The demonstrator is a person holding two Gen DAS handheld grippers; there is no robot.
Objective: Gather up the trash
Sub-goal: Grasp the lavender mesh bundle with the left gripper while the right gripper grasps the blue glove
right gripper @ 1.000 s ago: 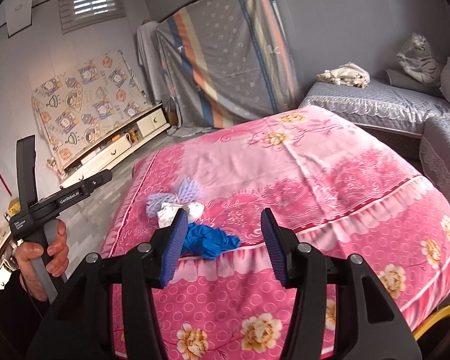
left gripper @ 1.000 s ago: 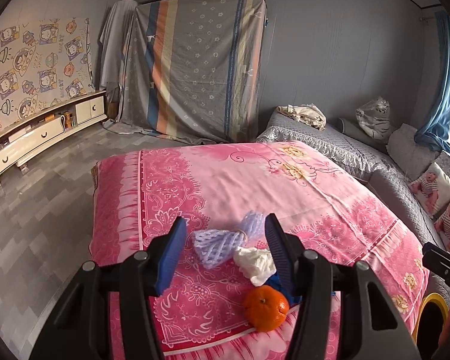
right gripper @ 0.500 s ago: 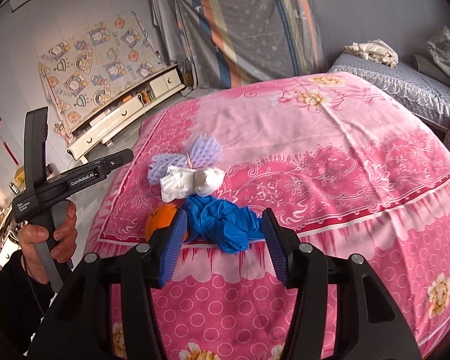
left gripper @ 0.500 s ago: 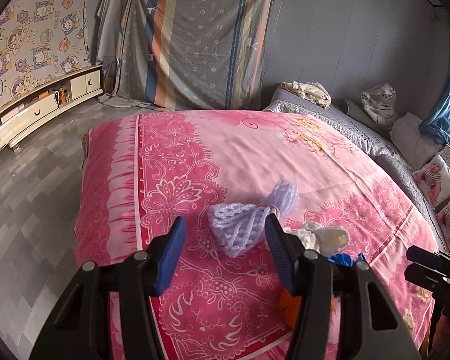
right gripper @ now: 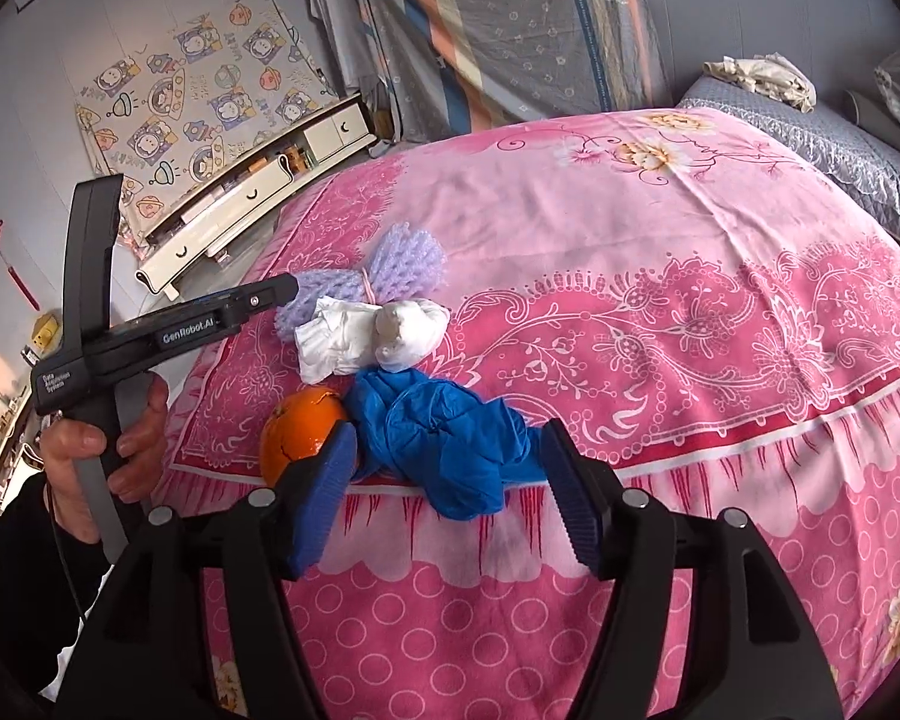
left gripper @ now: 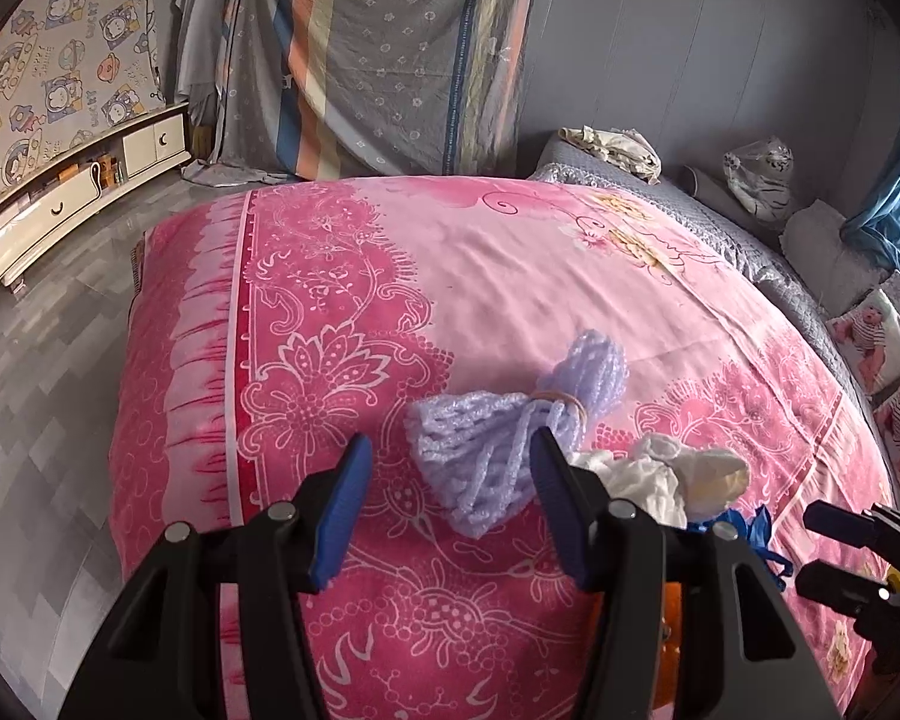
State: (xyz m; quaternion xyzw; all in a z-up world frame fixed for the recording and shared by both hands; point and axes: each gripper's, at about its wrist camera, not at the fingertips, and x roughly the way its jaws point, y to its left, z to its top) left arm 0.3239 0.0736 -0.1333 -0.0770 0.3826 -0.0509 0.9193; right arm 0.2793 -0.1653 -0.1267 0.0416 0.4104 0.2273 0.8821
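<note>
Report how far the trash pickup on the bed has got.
Nothing collected yet. Both grippers are open and empty: the left gripper lines up on the purple foam net, the right gripper on the blue glove. The white wad and orange also remain.

The left gripper [right gripper: 282, 294], seen at nine o'clock in the right wrist view, bore a white "GenRobot.AI" label along its dark barrel. Lower on its body, above the handle, small white print read "Data Acquisition System", only partly legible. No other text was readable.
</note>
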